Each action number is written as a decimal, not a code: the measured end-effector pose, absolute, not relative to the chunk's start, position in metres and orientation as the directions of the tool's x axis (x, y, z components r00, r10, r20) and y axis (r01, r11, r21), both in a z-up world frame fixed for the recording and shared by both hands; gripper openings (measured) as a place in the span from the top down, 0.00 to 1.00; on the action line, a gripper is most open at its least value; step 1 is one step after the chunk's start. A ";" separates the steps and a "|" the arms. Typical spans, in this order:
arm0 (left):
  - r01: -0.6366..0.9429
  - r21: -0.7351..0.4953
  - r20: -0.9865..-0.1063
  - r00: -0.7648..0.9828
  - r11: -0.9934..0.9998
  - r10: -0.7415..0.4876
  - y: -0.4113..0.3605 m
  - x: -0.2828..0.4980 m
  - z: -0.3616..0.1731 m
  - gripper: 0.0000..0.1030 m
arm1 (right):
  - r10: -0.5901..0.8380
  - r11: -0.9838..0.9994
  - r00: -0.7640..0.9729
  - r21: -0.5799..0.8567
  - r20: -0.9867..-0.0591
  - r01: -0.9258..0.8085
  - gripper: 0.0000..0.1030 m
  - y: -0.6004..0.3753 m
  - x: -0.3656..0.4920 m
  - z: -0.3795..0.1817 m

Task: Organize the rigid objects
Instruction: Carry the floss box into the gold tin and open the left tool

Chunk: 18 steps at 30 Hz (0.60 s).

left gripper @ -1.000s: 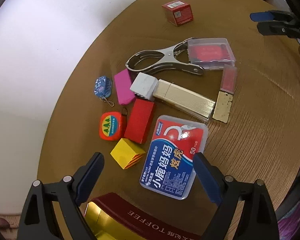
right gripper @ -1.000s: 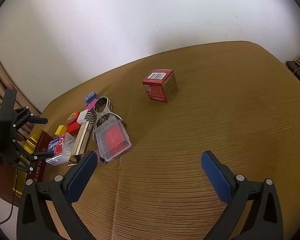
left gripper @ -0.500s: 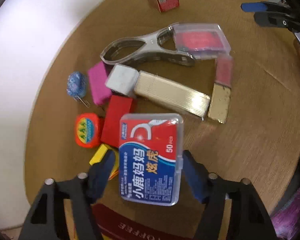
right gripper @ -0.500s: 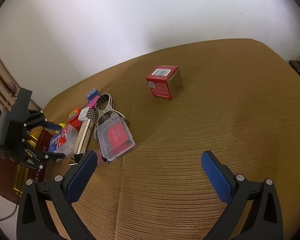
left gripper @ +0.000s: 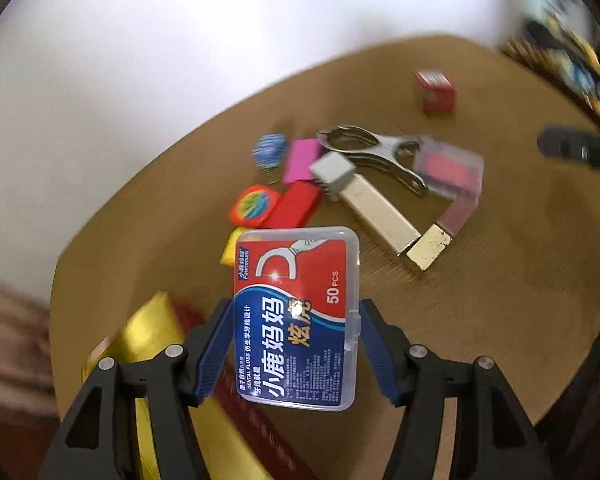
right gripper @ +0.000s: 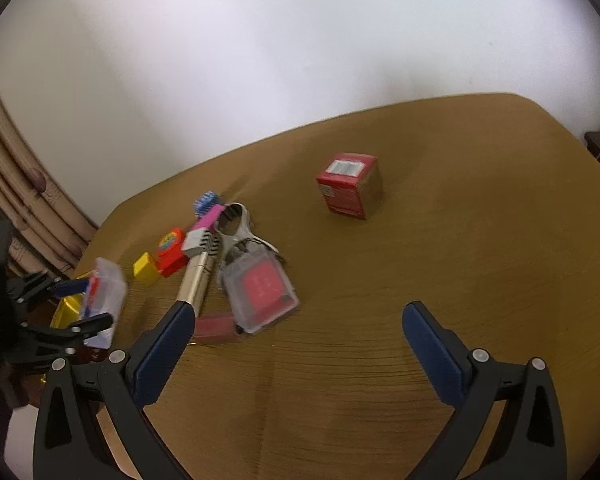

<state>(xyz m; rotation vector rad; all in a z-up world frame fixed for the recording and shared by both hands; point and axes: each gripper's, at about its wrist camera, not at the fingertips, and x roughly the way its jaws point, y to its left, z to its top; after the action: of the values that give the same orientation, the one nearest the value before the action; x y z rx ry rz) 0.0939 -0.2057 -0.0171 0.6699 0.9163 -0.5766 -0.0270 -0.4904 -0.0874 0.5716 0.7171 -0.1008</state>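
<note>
My left tongs (left gripper: 296, 354) are clamped on the clear plastic dental-floss box with the red-and-blue label (left gripper: 297, 320), lifted above the brown wooden worktop (left gripper: 500, 300) for stowing in the gold tin (left gripper: 148, 344), while my right tongs (right gripper: 296, 350) gape empty.

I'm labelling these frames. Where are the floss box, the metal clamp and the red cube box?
floss box (left gripper: 296, 316): left wrist view, middle of its printed lid.
metal clamp (left gripper: 374, 152): left wrist view, on its silver handle.
red cube box (right gripper: 350, 190): right wrist view, on its front red face.
</note>
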 end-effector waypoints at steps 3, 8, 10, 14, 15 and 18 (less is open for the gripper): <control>0.628 0.225 -0.856 0.493 0.745 -0.157 -0.179 0.084 0.001 0.38 | 0.117 0.854 0.768 0.458 -0.630 0.246 0.00 -0.479 -0.028 -0.077; 0.470 0.237 -0.825 0.560 0.850 -0.079 -0.133 0.071 0.028 0.38 | 0.138 0.885 0.781 0.430 -0.609 0.178 0.00 -0.448 -0.029 -0.056; 0.402 0.213 -0.817 0.573 0.890 -0.063 -0.113 0.077 0.029 0.38 | 0.149 0.899 0.784 0.413 -0.603 0.147 0.00 -0.435 -0.029 -0.049; 0.285 0.150 -0.832 0.553 0.947 -0.035 -0.075 0.085 0.024 0.38 | 0.151 0.916 0.784 0.383 -0.602 0.118 0.00 -0.415 -0.031 -0.040; 0.263 0.138 -0.840 0.542 0.955 -0.028 -0.068 0.088 0.019 0.38 | 0.158 0.917 0.782 0.384 -0.603 0.111 0.00 -0.411 -0.032 -0.039; 0.236 0.121 -0.862 0.506 0.964 -0.015 -0.054 0.096 0.002 0.38 | 0.155 0.922 0.778 0.372 -0.609 0.107 0.00 -0.405 -0.034 -0.038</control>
<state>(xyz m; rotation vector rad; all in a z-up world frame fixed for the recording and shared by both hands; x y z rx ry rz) 0.0955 -0.0537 0.0020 0.2355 1.0318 -0.1529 -0.0336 -0.4047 -0.0380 0.4042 0.6840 0.0265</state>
